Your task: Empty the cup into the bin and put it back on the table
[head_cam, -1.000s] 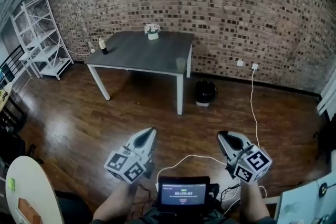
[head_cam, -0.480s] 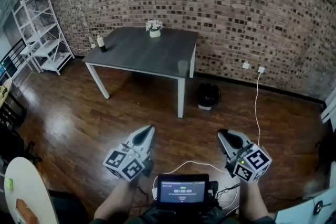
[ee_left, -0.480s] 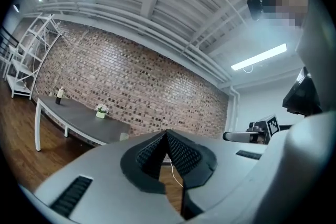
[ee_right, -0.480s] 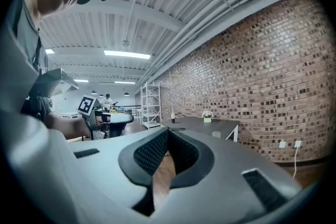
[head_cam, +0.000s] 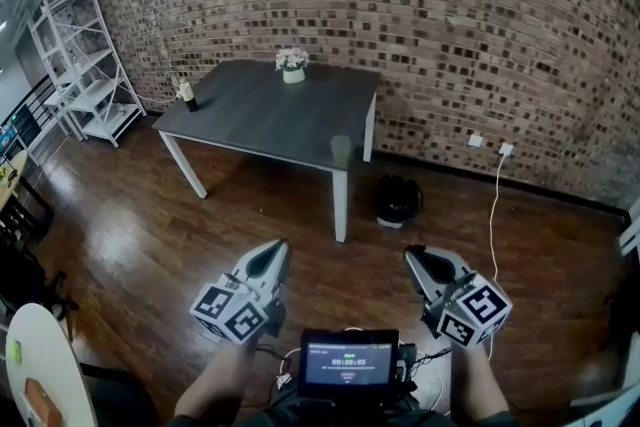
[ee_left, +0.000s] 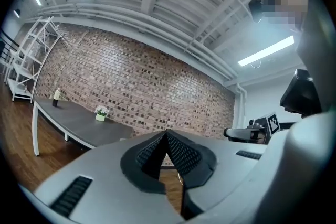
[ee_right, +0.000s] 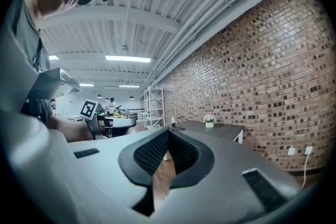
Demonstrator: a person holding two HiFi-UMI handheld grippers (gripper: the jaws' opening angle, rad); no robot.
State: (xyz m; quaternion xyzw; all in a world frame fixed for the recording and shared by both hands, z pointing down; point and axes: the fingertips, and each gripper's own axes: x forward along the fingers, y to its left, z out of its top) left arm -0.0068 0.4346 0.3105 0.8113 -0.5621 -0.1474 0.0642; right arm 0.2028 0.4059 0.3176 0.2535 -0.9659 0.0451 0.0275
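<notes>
head view: table (head_cam: 270, 105) and the cup (head_cam: 342, 150) on its near right corner sit closer than a second ago, so the approach is under way; bin (head_cam: 398, 200) on the floor beside the table; cup well apart from left claw (head_cam: 275, 250) and right claw (head_cam: 415, 257) | left gripper view: left claw closed tight, empty | right gripper view: right claw closed tight, empty

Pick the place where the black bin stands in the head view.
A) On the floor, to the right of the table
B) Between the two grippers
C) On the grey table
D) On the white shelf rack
A: the black bin stands on the wooden floor, just right of the table and close to its near right leg.
</notes>
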